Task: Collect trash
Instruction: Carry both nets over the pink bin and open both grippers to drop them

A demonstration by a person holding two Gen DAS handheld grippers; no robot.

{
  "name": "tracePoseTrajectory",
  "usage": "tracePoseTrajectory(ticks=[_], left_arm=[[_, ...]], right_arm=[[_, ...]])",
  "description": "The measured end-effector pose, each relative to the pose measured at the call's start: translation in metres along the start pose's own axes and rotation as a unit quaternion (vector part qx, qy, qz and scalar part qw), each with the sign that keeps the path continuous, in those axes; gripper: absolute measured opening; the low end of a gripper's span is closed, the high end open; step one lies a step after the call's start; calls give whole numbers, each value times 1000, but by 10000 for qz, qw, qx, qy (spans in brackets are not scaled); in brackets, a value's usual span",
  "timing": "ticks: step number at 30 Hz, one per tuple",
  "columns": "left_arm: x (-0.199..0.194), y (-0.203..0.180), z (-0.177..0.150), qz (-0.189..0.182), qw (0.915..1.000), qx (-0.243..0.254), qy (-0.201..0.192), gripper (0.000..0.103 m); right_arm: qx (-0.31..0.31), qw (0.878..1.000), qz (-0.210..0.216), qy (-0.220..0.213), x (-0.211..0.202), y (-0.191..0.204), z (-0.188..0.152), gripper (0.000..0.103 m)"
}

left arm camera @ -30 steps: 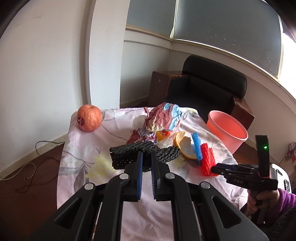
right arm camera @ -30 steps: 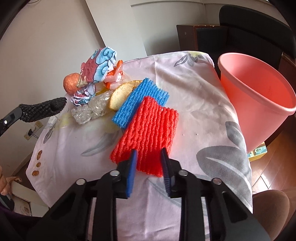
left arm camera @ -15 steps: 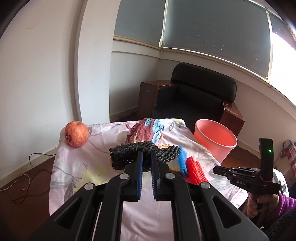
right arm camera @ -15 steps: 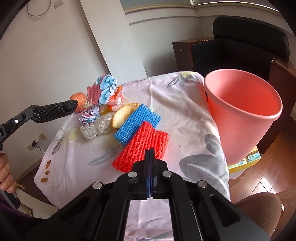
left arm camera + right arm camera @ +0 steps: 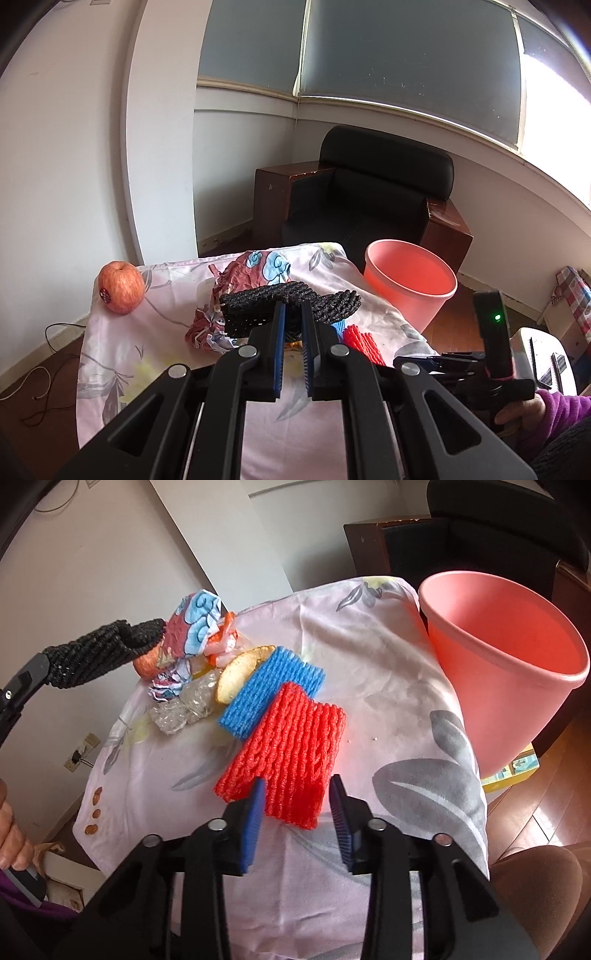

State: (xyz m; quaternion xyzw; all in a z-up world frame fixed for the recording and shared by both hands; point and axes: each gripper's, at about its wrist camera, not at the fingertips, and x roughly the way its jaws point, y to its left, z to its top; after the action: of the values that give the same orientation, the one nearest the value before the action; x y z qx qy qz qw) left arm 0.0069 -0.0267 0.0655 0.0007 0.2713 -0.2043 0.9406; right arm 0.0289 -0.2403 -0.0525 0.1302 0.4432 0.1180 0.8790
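Note:
My left gripper [image 5: 291,314] is shut on a black foam net [image 5: 288,308] and holds it above the table; the net also shows in the right wrist view [image 5: 99,653]. My right gripper [image 5: 297,792] is open, its jaws either side of the near edge of a red foam net [image 5: 291,753] lying on the floral tablecloth [image 5: 384,686]. A blue foam net [image 5: 273,690] lies partly under the red one. A pink bin [image 5: 506,664] stands right of the table, also seen in the left wrist view [image 5: 410,280].
A crumpled colourful wrapper [image 5: 192,627], clear plastic [image 5: 184,709], a fruit peel [image 5: 236,672] and an apple [image 5: 120,286] lie on the table. A black armchair [image 5: 369,199] stands behind. Cables [image 5: 33,384] run on the floor left.
My left gripper rose and moved back with the black net. My right gripper, shut half a second ago, has opened and moved forward around the red net's near edge.

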Motion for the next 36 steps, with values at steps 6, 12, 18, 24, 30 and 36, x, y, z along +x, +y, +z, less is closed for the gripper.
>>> tracePoseTrajectory(ticks=[6, 12, 18, 24, 30, 36], left_arm=[[3, -1, -2, -47, 10000, 3, 21, 8], [7, -2, -2, -109, 9999, -13, 32, 8], [15, -13, 5, -303, 9995, 5, -25, 8], [36, -45, 23, -700, 9973, 158, -173, 8], [73, -86, 39, -978, 9943, 393, -169, 8], [126, -124, 49, -969, 9937, 557, 61, 8]], right_arm=[[-136, 9994, -276, 132, 12, 4, -6, 41], [-64, 9999, -140, -17, 4, -3, -7, 7], [-3, 9982, -130, -592, -25, -10, 3, 7], [135, 9901, -547, -1288, -60, -32, 29, 7], [537, 9759, -1221, -1729, -81, -78, 52, 7], [781, 9613, -1847, -1887, -81, -115, 70, 7]])
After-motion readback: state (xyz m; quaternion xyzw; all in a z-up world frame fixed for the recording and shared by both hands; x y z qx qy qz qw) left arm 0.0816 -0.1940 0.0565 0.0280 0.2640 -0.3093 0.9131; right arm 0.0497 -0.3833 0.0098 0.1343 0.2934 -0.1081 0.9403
